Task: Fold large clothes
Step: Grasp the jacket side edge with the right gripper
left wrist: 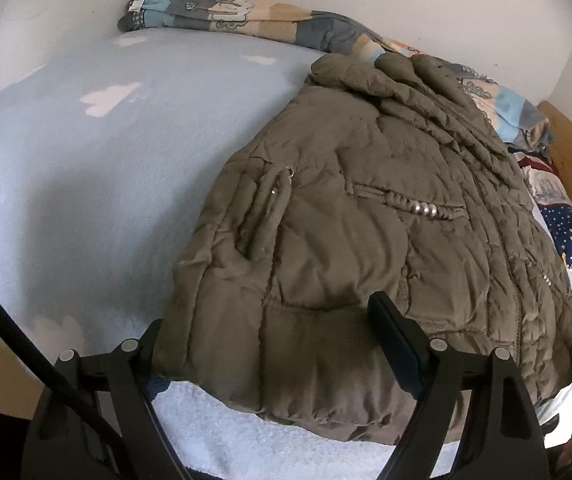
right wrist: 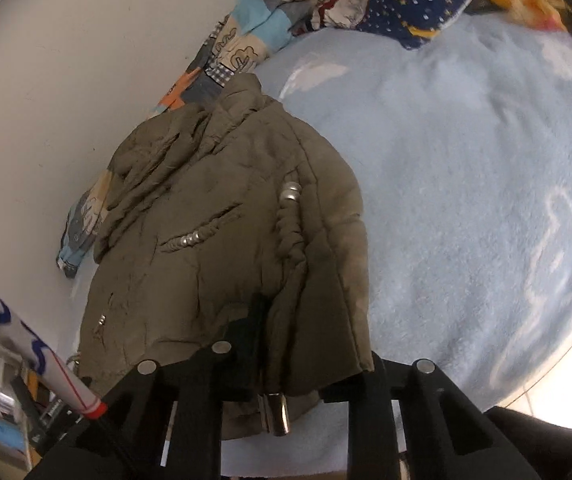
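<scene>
The quilted jacket [left wrist: 366, 216] is dull olive-brown all over, with small silver studs [left wrist: 426, 210] along a pocket and a silver cord end [right wrist: 279, 416] at its hem. The bed cover [left wrist: 86, 184] under it is pale blue with white cloud shapes. At the far edge of the bed, a patchwork blanket [left wrist: 214, 10] mixes light blue, grey, peach and cream. A navy cloth [right wrist: 418, 4] has small yellow stars. Both grippers are black.

Left gripper [left wrist: 274, 344] spread wide; right gripper [right wrist: 306, 344] clamped on cloth.
</scene>
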{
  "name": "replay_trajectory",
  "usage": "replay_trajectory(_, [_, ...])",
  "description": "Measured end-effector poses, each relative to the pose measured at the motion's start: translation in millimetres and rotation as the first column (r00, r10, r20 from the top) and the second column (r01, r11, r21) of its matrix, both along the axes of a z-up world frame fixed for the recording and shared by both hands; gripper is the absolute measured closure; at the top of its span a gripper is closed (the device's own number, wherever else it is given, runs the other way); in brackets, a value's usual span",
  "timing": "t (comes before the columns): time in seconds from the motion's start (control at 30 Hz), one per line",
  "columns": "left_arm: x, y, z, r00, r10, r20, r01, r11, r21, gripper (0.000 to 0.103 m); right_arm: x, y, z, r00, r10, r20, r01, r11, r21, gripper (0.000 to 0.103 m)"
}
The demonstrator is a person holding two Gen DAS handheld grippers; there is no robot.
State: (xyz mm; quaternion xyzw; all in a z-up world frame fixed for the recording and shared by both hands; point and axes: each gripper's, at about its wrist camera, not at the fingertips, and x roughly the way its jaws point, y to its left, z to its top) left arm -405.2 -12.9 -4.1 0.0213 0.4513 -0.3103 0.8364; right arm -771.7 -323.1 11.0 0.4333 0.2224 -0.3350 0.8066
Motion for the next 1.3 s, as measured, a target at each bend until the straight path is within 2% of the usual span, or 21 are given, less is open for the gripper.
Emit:
replay_trajectory(0.2, [1,-5,-6,1.000,0.010,0.003,-0.010,1.000,0.011,0.015,2,-9,-16,1.000,-0.025,-0.004,0.025,0.997,0.067,0.074])
replay_trajectory(0.37, [-2,-7,-5,0.999,-0.007,0.032,0.007,1.000,0.014,0.014,4,-14,-24,0.999,-0.047,0.000,0.047,0.996,0.080,0.060])
replay_trajectory(0.43, [-4,-8,-3,0.998,-0.026,0.051,0.026,1.000,0.014,0.025,2,-17,-28,0.998,-0.059,0.029,0.056,0.993,0.107,0.061])
replay_trajectory(0.53, [-8,-11,0,0.995,-0.049,0.085,0.047,0.999,0.028,0.032,3,-17,-25,0.998,-0.046,0.045,0.042,0.994,0.102,0.076])
replay_trajectory(0.63, [-12,-16,0,0.991,-0.056,0.119,0.050,0.997,0.056,0.033,7,-13,-22,0.999,-0.030,0.015,0.029,0.998,0.062,0.076])
replay_trajectory(0.9, [-23,-30,-2,0.971,-0.074,0.226,0.043,0.989,0.142,0.033,7,-14,-27,0.999,-0.036,0.009,0.036,0.997,0.072,0.075])
replay_trajectory(1.3, [-28,-35,-2,0.958,-0.097,0.271,0.045,0.980,0.192,0.033,8,-11,-28,0.999,-0.045,0.010,0.044,0.997,0.067,0.075])
